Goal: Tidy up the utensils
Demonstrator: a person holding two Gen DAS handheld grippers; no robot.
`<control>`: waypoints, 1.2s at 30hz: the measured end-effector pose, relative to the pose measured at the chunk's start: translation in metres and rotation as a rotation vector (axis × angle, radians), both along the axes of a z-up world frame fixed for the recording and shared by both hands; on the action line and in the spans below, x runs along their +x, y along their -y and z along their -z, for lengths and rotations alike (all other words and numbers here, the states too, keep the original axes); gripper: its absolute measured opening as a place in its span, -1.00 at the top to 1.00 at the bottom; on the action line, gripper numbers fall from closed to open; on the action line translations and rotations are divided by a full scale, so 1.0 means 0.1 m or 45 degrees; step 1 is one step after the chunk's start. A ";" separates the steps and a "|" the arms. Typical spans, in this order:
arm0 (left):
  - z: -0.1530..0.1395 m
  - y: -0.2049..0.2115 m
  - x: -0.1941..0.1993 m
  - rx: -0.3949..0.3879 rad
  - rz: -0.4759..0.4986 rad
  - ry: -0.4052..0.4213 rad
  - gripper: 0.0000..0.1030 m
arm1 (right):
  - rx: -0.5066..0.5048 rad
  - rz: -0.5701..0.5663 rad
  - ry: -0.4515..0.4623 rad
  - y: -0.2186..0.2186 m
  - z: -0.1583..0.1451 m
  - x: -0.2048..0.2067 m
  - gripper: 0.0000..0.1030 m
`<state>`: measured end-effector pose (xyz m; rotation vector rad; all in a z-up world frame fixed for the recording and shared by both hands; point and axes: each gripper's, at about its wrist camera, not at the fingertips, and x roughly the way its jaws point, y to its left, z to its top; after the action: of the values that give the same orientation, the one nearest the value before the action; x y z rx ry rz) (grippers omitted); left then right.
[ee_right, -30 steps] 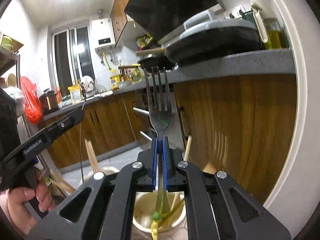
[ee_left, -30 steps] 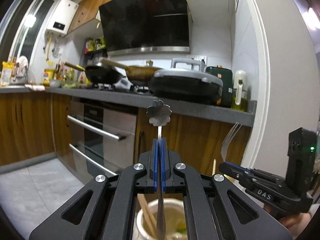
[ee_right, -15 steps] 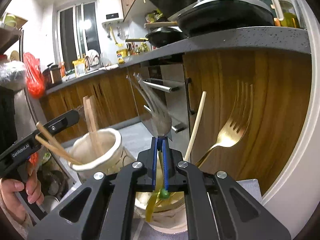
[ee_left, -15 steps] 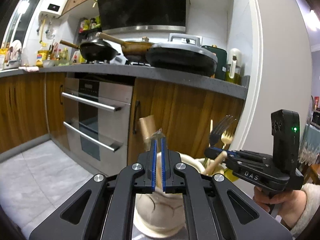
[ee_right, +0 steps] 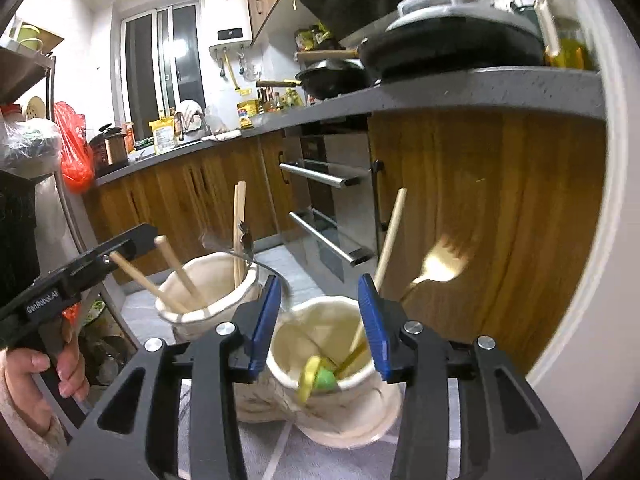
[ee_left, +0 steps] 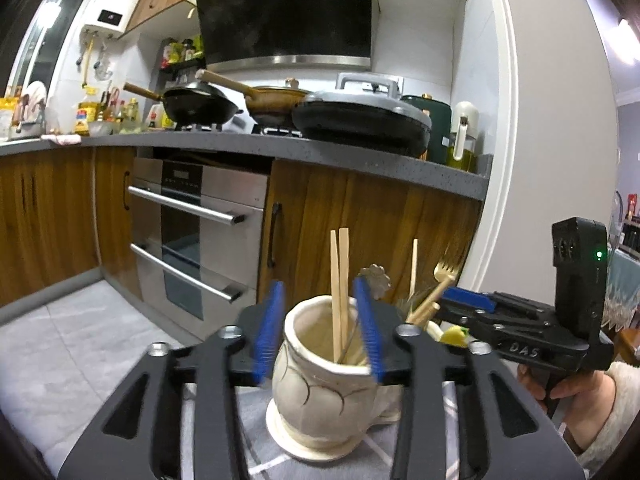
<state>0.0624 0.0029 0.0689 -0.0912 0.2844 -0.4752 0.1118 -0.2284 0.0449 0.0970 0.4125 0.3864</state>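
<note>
**Both tools open over the holders**

While my left tool [ee_left: 318,320] gapes empty around one cream holder [ee_left: 320,376], my right tool [ee_right: 320,320] gapes empty over the neighbouring holder [ee_right: 340,384]; chopsticks [ee_left: 339,292], gold fork [ee_right: 440,264] and flower-ended spoon [ee_left: 374,280] stand inside.
</note>
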 end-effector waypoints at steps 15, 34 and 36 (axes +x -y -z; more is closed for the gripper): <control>0.38 -0.02 -0.80 0.178 -0.149 -0.029 -0.87 | -0.080 0.004 -0.063 0.18 0.37 -0.68 -0.89; 0.71 0.15 -0.99 0.232 -0.281 0.019 -0.90 | -0.104 0.095 0.074 0.12 0.59 -0.84 -0.89; 0.71 0.16 -0.99 0.235 -0.291 0.018 -0.90 | -0.140 0.079 0.091 0.05 0.59 -0.86 -0.89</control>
<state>-0.0368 -0.0127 -0.0021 0.0589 0.2990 -0.2214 0.0255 -0.2339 -0.0136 -0.0115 0.3583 0.3046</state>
